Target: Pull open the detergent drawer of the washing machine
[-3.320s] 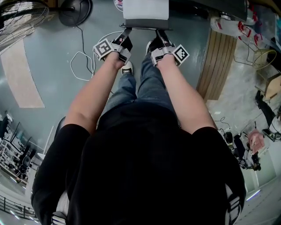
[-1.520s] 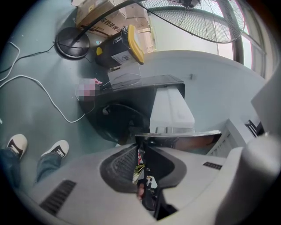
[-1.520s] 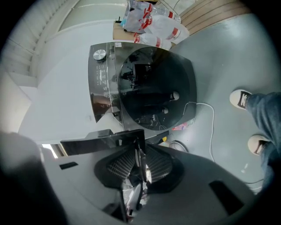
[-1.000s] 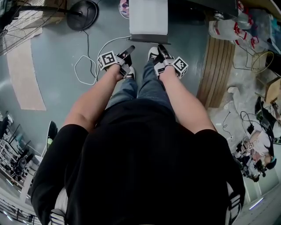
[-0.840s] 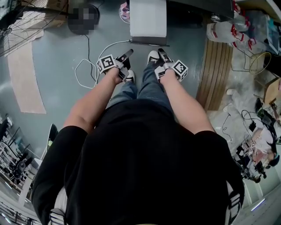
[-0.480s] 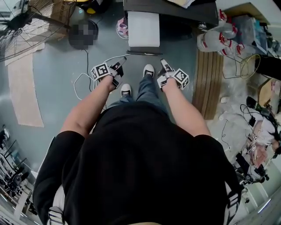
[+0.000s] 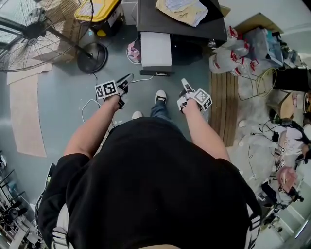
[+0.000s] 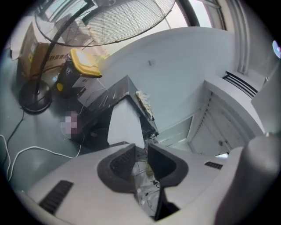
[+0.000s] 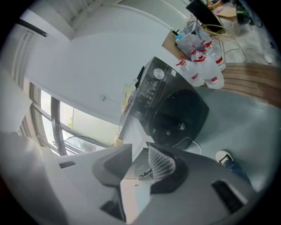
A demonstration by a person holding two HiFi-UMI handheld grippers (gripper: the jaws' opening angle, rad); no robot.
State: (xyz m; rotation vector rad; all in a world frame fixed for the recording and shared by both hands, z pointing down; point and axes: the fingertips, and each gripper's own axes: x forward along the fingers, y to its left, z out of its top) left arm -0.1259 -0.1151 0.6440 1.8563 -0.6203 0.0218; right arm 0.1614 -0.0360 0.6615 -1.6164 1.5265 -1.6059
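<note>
In the head view the dark washing machine (image 7: 194, 29) stands at the top, and its white detergent drawer (image 7: 155, 48) sticks far out toward me. My left gripper (image 7: 128, 78) hangs over the floor left of the drawer's front, apart from it. My right gripper (image 7: 185, 83) hangs to the drawer's right, also apart. The left gripper (image 8: 141, 154) shows a narrow gap with nothing in it, and the drawer (image 8: 125, 125) lies beyond. The right gripper (image 9: 140, 159) has just been closing a little, still gapped and empty, facing the machine (image 9: 175, 110).
A standing fan (image 7: 29, 29) with a round base (image 7: 93, 51) stands at the left, beside a yellow-lidded bin (image 7: 99, 12). A white cable (image 7: 90, 104) loops on the floor. Bagged bottles (image 7: 228, 53) and a wooden pallet (image 7: 228, 107) lie at the right. Cloth (image 7: 182, 9) lies on the machine.
Both grippers were at the drawer's front edge; they have let go, risen and drawn back as the person stood up. The head view now takes in more floor and the machine's top.
</note>
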